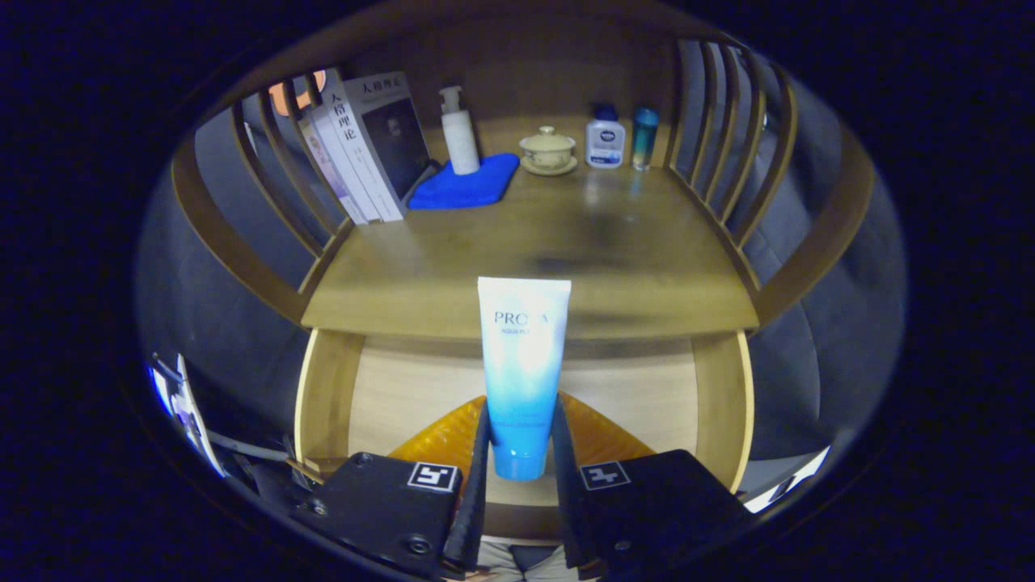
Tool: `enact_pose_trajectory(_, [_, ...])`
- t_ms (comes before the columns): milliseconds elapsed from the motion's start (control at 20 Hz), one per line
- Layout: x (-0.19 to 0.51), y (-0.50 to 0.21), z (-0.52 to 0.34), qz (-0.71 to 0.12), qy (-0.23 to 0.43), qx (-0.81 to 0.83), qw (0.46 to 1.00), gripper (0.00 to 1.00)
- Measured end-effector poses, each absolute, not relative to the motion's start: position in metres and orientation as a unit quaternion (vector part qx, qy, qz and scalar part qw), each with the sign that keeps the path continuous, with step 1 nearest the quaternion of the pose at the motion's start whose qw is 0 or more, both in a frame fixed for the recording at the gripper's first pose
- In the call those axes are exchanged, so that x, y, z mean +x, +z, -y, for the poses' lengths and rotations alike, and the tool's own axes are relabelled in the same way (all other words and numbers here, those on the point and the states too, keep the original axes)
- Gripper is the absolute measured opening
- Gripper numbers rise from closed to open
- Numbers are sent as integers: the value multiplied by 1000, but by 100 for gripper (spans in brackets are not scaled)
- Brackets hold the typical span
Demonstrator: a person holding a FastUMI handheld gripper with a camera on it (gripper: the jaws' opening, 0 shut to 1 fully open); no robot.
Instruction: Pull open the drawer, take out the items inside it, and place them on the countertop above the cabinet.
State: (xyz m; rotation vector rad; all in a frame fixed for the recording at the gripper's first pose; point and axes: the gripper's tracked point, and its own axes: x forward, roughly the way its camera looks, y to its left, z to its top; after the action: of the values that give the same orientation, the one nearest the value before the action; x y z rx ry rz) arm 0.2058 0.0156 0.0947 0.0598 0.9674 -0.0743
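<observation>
Tube clenched at its cap end between gripper fingers, long axis pointing straight ahead. Countertop lies just beyond, open drawer below.

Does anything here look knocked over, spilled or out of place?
Nothing stands out. The claw grips an upright tube over the open drawer; the books just lean against the rail, and the countertop looks dry.

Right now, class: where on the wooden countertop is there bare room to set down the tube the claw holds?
The claw is shut on the white-and-blue plastic tube. The wooden countertop is bare across its front and middle. The back is crowded: leaning books, blue cloth under a white pump bottle, lidded teacup.
</observation>
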Motion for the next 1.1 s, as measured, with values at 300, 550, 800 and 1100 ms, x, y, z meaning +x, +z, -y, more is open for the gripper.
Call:
enact_pose_trajectory(300, [252, 99, -13, -462, -43, 9, 886, 42])
enact_pose_trajectory(550, [296, 100, -10, -464, -61, -12, 883, 42])
enact_pose_trajectory(800, [326, 94, -17, -467, -64, -34, 881, 42])
enact_pose_trajectory(1100, [350, 71, -27, -463, -64, -26, 884, 44])
